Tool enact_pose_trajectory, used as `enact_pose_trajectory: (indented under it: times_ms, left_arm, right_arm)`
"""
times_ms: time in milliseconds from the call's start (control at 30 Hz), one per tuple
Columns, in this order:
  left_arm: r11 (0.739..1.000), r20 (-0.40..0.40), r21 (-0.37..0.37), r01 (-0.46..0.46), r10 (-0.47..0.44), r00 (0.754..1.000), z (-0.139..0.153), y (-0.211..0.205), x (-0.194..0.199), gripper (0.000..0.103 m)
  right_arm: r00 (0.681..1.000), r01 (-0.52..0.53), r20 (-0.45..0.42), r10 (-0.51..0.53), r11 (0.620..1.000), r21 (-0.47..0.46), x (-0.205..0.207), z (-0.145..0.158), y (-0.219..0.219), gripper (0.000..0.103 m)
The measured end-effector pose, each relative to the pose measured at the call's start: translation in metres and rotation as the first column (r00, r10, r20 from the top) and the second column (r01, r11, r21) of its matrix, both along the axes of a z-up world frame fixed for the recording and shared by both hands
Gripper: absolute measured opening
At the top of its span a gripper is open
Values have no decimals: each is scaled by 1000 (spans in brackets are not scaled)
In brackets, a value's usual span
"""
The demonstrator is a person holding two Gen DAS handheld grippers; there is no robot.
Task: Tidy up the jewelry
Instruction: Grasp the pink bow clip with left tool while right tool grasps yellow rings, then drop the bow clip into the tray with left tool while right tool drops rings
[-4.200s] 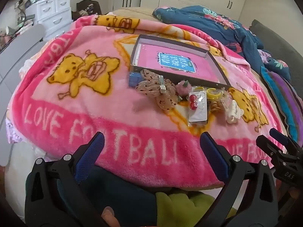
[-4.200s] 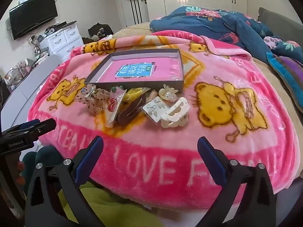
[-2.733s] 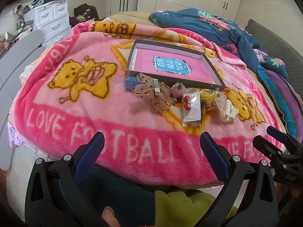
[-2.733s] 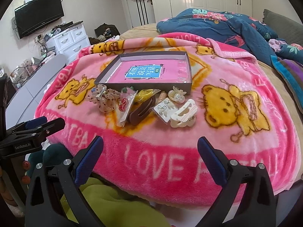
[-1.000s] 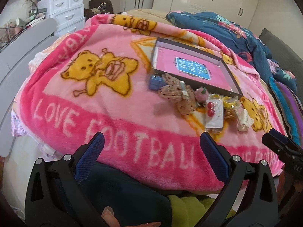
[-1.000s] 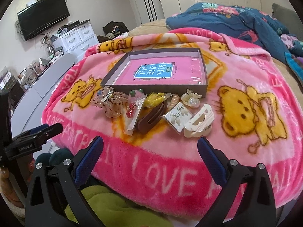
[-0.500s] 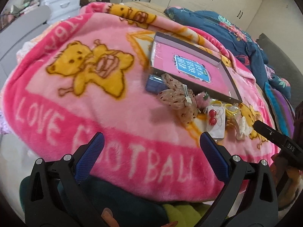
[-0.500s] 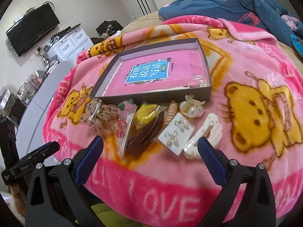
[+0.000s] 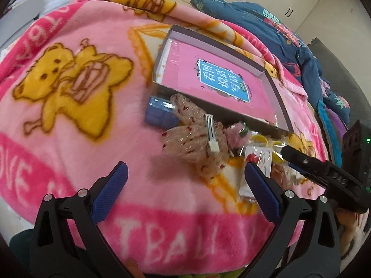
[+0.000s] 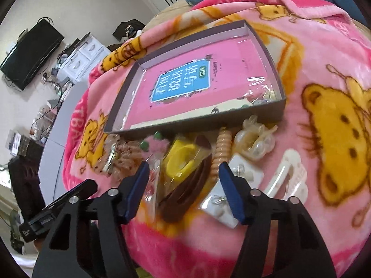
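A shallow grey box [image 10: 266, 113] with a pink card inside lies on the pink blanket; it also shows in the left wrist view [image 9: 222, 53]. A row of accessories lies along its near side: a beige mesh bow clip [image 9: 197, 143], a brown hair clip [image 10: 187, 194], a yellow item in a clear packet [image 10: 183, 159], an earring card [image 10: 231, 199], a cream claw clip [image 10: 287, 178]. My right gripper [image 10: 183, 190] is partly open, its fingers either side of the brown clip, holding nothing. My left gripper [image 9: 183, 192] is wide open, just short of the bow clip.
The bed is covered by a pink bear blanket [image 9: 69, 106]. A blue quilt [image 9: 266, 27] is heaped at the far side. A small blue box [image 9: 160, 113] lies by the grey box's left corner. White drawers [image 10: 81, 55] and a TV [image 10: 30, 53] stand by the wall.
Both grippers have moved forward over the blanket to the row of accessories. The right gripper's jaws have narrowed around the brown clip. The left stays wide open.
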State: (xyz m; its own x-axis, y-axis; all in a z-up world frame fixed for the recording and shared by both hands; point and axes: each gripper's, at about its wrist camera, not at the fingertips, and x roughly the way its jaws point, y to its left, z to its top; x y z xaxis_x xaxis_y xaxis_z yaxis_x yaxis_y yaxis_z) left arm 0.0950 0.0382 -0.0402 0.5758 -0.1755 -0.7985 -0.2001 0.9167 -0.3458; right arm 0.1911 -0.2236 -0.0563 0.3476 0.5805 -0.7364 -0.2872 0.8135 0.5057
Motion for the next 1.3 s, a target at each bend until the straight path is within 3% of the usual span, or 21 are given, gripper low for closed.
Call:
enact_pose_trajectory:
  times_ms: [133, 167, 267, 367, 433, 533, 733, 967, 1300]
  left_arm:
    - [999, -10, -43, 9, -9, 1000, -6, -1, 14, 94]
    - [998, -15, -55, 10, -11, 1000, -8, -1, 17, 94]
    - [997, -22, -81, 14, -16, 1000, -13, -3, 26, 87]
    - [995, -33, -98, 27, -31, 999, -20, -5, 32, 64]
    - [994, -26, -99, 35, -38, 999, -22, -6, 34, 40]
    - [993, -4, -106, 47, -48, 999, -22, -6, 34, 19]
    - [994, 48, -86, 67, -63, 997, -11, -4, 19, 11]
    - [996, 115, -72, 53, -44, 992, 16, 6, -5, 11]
    - [999, 164, -40, -32, 38, 986, 47, 37, -11, 11]
  right_arm:
    - [998, 21, -66, -17, 998, 64, 13, -12, -5, 34]
    - [997, 19, -74, -13, 996, 82, 14, -13, -5, 25]
    - [999, 8, -51, -3, 995, 102, 14, -11, -9, 17]
    - [1000, 1, -8, 0, 994, 107, 11, -3, -14, 14]
    - [1000, 3, 29, -6, 995, 95, 7, 3, -22, 12]
    - [998, 12, 67, -18, 996, 83, 1, 11, -36, 10]
    - [992, 38, 118, -47, 996, 77, -9, 25, -67, 10]
    - [980, 61, 185, -69, 997, 51, -18, 42, -85, 8]
    - [964, 69, 249, -91, 993, 95, -11, 66, -94, 8]
